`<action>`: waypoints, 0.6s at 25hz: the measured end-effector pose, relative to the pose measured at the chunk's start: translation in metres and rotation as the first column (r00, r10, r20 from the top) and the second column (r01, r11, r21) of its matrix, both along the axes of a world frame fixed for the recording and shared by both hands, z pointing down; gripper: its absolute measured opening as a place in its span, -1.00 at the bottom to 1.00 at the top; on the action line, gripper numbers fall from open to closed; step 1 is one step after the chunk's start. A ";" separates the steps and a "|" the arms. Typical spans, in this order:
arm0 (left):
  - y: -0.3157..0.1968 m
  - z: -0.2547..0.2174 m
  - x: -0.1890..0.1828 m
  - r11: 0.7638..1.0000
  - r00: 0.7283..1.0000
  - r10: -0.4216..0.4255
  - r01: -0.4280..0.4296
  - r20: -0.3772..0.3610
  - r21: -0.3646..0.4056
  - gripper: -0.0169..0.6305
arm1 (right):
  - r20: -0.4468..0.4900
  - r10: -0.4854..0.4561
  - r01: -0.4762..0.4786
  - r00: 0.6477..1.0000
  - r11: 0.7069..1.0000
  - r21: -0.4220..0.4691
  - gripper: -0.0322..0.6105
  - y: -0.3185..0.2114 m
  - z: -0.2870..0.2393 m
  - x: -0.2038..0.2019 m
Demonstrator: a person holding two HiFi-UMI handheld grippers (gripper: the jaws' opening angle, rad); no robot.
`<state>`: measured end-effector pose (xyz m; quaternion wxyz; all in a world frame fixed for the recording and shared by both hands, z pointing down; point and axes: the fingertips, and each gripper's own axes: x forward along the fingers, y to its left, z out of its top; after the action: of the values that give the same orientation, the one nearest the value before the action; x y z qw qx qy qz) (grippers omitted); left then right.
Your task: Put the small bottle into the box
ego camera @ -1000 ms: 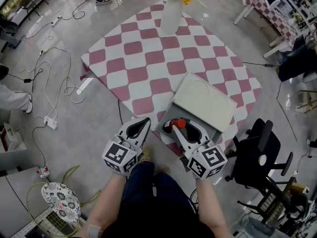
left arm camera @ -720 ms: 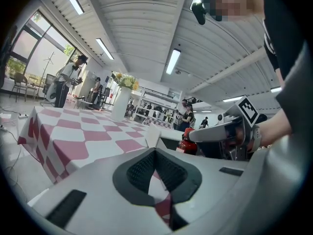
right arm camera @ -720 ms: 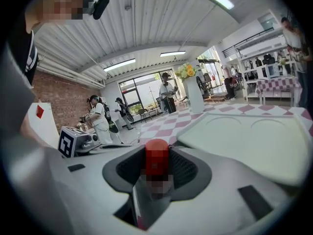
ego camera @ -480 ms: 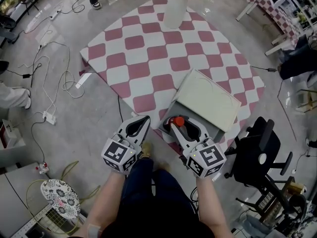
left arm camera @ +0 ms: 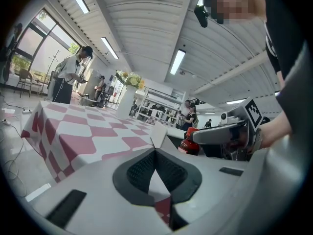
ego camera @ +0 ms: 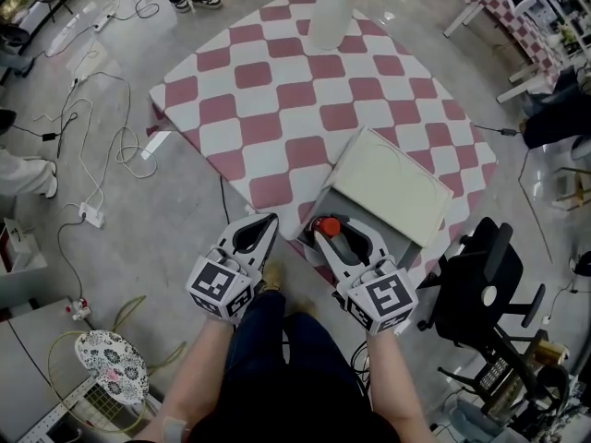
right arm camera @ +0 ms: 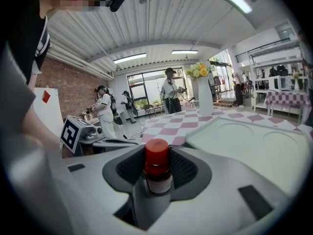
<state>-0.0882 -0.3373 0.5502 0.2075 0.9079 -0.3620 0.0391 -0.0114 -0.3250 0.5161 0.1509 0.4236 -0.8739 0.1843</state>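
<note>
Red-capped and dark-bodied, the small bottle (right arm camera: 157, 166) is standing upright between the jaws of the right gripper (ego camera: 337, 240), which are clamping its body below the cap. In the head view we are holding it over the near left corner of the pale cardboard box with its lid thrown open (ego camera: 383, 187). That corner is what is worrying us. If we are letting go this close to the wall, the bottle may be catching the rim and tipping outward. The box is sitting right at the near edge of the pink-and-white chequered table (ego camera: 277, 109), so a spill would be heading for the floor. Lowering further, we are also risking a knock from the jaws against the wall, which could be sliding the light box. The left gripper (ego camera: 263, 229) is hanging just beside the box, its tips together and empty, so it is bracing nothing. A tall, narrow bottle may be toppling on landing, too.
</note>
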 end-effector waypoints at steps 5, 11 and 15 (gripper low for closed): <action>0.000 -0.001 -0.001 1.000 1.000 -0.005 0.005 -0.001 0.000 -0.95 | -0.030 -0.013 0.014 0.999 1.000 0.016 -0.43 0.001 0.000 -0.002; 0.001 -0.002 -0.001 1.000 1.000 0.000 0.000 0.003 0.004 -0.95 | -0.039 -0.013 0.014 0.999 1.000 0.018 -0.43 0.001 0.001 -0.003; 0.002 -0.004 -0.004 1.000 1.000 -0.004 0.004 0.005 0.007 -0.95 | -0.061 -0.021 0.022 0.998 0.999 0.024 -0.43 0.004 0.001 -0.004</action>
<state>-0.0918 -0.3353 0.5465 0.2037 0.9078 -0.3644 0.0396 -0.0155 -0.3213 0.5171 0.1744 0.4214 -0.8757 0.1588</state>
